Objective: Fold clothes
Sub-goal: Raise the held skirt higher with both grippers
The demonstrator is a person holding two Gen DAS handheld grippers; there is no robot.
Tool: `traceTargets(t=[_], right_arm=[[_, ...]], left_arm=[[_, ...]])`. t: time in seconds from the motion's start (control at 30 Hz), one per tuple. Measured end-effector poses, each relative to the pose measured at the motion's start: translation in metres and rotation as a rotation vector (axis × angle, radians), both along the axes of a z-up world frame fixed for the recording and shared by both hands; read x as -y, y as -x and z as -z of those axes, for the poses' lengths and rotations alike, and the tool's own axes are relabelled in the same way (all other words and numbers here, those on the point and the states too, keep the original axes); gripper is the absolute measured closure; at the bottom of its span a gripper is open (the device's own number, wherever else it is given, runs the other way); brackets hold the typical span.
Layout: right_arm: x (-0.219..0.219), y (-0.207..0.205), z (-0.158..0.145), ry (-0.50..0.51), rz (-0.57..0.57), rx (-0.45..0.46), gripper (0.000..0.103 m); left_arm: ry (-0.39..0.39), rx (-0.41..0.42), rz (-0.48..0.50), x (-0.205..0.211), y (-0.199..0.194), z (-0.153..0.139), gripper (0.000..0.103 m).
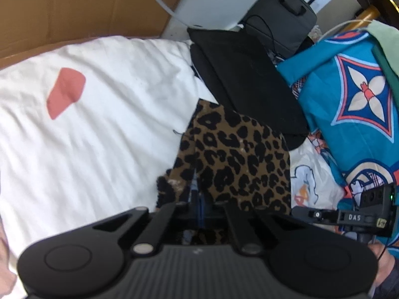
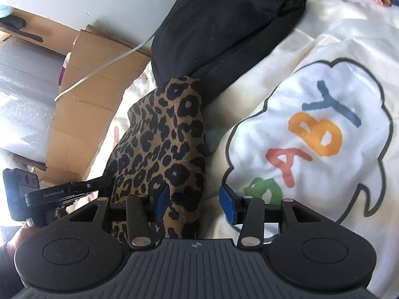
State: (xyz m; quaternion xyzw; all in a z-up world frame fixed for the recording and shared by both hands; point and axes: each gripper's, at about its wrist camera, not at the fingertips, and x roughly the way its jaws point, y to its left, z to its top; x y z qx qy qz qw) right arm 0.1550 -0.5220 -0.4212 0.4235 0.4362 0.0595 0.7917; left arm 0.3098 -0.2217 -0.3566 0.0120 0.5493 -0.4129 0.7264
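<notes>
- We see the leopard-print knit garment [image 1: 232, 159] lying on the white bed sheet [image 1: 104, 124], its long axis running from near to far, its far end touching a black folded garment [image 1: 249, 82].
- Our left hand-held gripper [image 1: 199, 206] sits at the leopard piece's near edge with its fingers close together and cloth bunched between them; we judge it gripping that edge.
- Our right hand-held gripper [image 2: 194, 199] stands open, its left blue pad [image 2: 162, 199] against the leopard cloth, its right pad over the cream printed cloth [image 2: 311, 137].
- The left hand-held gripper is the nearer one.
</notes>
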Motion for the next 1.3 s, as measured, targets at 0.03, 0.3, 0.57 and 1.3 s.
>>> traceTargets(t=[0.03, 0.3, 0.57, 1.3], right_arm=[[-0.001, 0.000, 0.001, -0.006, -0.003, 0.002, 0.052], [-0.008, -0.006, 0.012, -0.071, -0.026, 0.006, 0.052], [-0.010, -0.024, 0.034, -0.212, 0.007, -0.001, 0.052], [-0.018, -0.034, 0.044, -0.336, 0.027, -0.025, 0.094]], left_arm=[[-0.003, 0.005, -0.004, -0.002, 0.000, 0.000, 0.102], [-0.015, 0.040, -0.029, -0.014, 0.004, 0.006, 0.103], [-0.002, 0.035, -0.047, -0.017, 0.005, 0.020, 0.102], [0.017, -0.007, -0.051, -0.021, -0.005, 0.015, 0.101]])
